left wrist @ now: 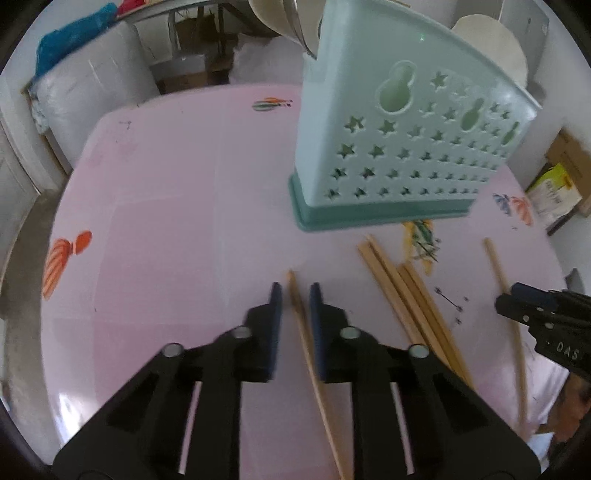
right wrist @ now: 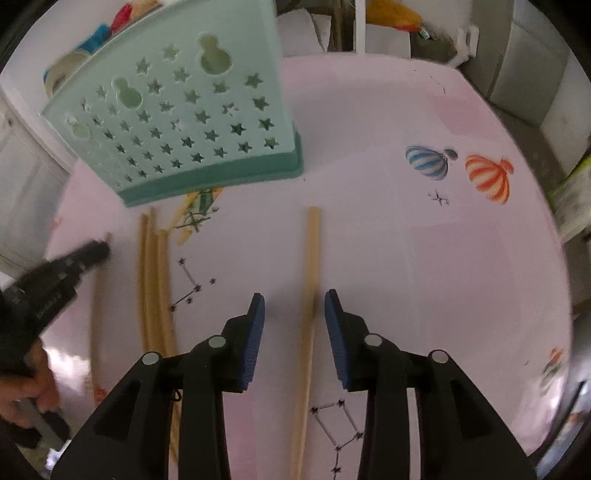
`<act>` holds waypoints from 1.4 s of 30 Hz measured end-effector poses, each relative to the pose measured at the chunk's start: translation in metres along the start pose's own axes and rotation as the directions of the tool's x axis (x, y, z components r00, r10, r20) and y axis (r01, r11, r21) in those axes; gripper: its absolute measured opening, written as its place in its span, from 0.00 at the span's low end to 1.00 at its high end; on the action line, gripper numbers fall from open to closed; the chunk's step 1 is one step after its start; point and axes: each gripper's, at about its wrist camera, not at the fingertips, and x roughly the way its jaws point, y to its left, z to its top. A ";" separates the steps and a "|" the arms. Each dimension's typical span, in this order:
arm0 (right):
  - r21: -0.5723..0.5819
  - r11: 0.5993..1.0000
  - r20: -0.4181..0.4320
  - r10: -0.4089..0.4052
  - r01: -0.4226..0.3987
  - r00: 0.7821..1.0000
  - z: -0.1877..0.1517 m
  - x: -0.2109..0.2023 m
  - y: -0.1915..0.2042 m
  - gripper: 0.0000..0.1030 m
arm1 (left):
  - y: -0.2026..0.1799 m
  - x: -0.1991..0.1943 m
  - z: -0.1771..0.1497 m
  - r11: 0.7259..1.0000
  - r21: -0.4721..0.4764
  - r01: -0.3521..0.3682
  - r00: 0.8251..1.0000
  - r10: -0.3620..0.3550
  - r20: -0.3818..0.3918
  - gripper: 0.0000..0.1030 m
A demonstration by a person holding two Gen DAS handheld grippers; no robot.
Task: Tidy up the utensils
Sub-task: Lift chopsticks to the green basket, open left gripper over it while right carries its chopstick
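A teal utensil holder (left wrist: 406, 147) (right wrist: 184, 122) with star-shaped holes stands on the pink table (left wrist: 166, 221) (right wrist: 406, 258). My left gripper (left wrist: 295, 295) (right wrist: 99, 249) has its jaws nearly together on a wooden chopstick (left wrist: 308, 354), which lies against the right pad and runs back under the gripper. My right gripper (right wrist: 294, 306) (left wrist: 511, 297) is open. A chopstick (right wrist: 312, 258) (left wrist: 498, 269) lies on the table between its pads and touches neither. Several more chopsticks (left wrist: 406, 295) (right wrist: 153, 288) lie loose between the two grippers, in front of the holder.
Balloon prints (right wrist: 487, 177) mark the tablecloth. A person's hand (right wrist: 29, 391) holds the left gripper's handle. White bowl-like shapes (left wrist: 273, 18) show behind the holder. Boxes (left wrist: 557, 192) stand on the floor past the table's right edge, wrapped bundles (left wrist: 92, 99) past its far left.
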 end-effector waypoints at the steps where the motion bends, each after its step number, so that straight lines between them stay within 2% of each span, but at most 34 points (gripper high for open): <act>1: -0.013 0.999 0.000 -0.030 0.030 1.000 0.002 0.002 0.004 0.21 | 0.001 0.000 0.002 1.000 -0.010 -0.004 1.000 0.004 0.001 0.04; 2: -0.021 0.999 0.002 -0.032 0.032 0.999 0.002 0.002 0.005 0.13 | 0.002 0.000 0.003 1.000 -0.019 -0.004 1.000 0.004 0.003 0.04; 4: -0.012 1.000 -0.007 -0.011 0.011 1.000 0.005 0.003 0.007 0.07 | 0.001 -0.001 0.004 1.000 -0.019 -0.014 1.000 0.014 0.008 0.03; 6: -0.009 1.000 -0.006 -0.015 0.015 1.000 0.006 0.004 0.007 0.07 | 0.002 -0.002 0.005 0.999 -0.031 -0.011 1.000 0.011 0.013 0.03; 9: 0.023 0.999 0.006 0.033 -0.033 0.999 0.008 0.002 0.003 0.07 | 0.007 0.001 0.008 0.996 -0.081 0.031 1.000 -0.031 -0.001 0.03; 12: 0.044 0.997 0.061 0.057 -0.060 0.996 0.009 -0.013 -0.002 0.07 | 0.009 -0.009 0.011 0.994 -0.099 0.056 0.998 -0.054 0.029 0.03; 15: 0.051 0.995 0.144 0.076 -0.084 0.987 0.010 -0.035 -0.005 0.07 | 0.013 -0.025 0.015 0.982 -0.139 0.127 0.991 -0.120 0.056 0.03; 19: 0.067 0.991 0.286 0.090 -0.114 0.954 0.012 -0.078 -0.010 0.07 | 0.021 -0.068 0.023 0.967 -0.148 0.208 0.971 -0.187 0.148 0.03; 23: 0.069 0.989 0.422 0.086 -0.127 0.902 0.003 -0.120 -0.015 0.07 | 0.022 -0.108 0.028 0.956 -0.124 0.265 0.944 -0.232 0.234 0.02; 29: 0.079 0.982 0.542 0.102 -0.171 0.834 -0.009 -0.153 -0.022 0.07 | 0.021 -0.168 0.033 0.950 -0.050 0.309 0.883 -0.267 0.385 0.02; 32: 0.086 0.975 0.571 0.120 -0.205 0.812 -0.012 -0.162 -0.026 0.07 | 0.018 -0.196 0.047 0.942 -0.012 0.336 0.841 -0.294 0.455 0.02; 34: 0.079 0.977 0.593 0.113 -0.197 0.797 -0.015 -0.169 -0.026 0.07 | 0.013 -0.211 0.062 0.936 0.019 0.351 0.801 -0.311 0.511 0.02; 35: 0.075 0.978 0.606 0.109 -0.193 0.788 -0.017 -0.174 -0.026 0.07 | 0.009 -0.219 0.071 0.933 0.035 0.357 0.773 -0.316 0.550 0.02; 38: 0.069 0.975 0.635 0.119 -0.210 0.763 -0.014 -0.181 -0.030 0.07 | -0.001 -0.236 0.090 0.931 0.059 0.359 0.719 -0.316 0.619 0.02; 40: 0.062 0.973 0.654 0.129 -0.224 0.745 -0.011 -0.187 -0.032 0.07 | -0.010 -0.244 0.106 0.932 0.071 0.355 0.676 -0.308 0.670 0.02; 42: 0.055 0.972 0.675 0.131 -0.227 0.726 -0.008 -0.194 -0.034 0.07 | -0.021 -0.247 0.120 0.942 0.089 0.325 0.644 -0.289 0.708 0.02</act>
